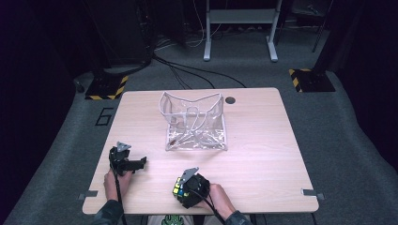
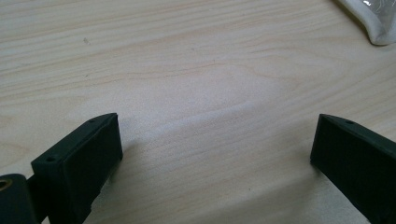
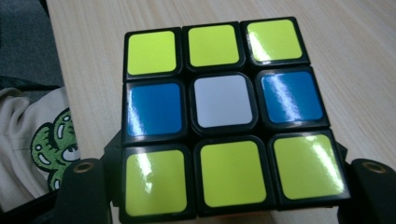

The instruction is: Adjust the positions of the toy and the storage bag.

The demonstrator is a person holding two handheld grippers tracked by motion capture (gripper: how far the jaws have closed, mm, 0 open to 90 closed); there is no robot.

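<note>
Wood of the table (image 1: 263, 140) lies bare under the left gripper (image 2: 215, 140), which rests near the left front edge with its jaws spread wide and nothing between them. Behind, at the table's middle, stands a clear plastic pouch (image 1: 195, 124). Toward the front edge, the right gripper (image 1: 184, 187) has its jaws on either side of a Rubik's cube (image 3: 223, 114), pinching it.
</note>
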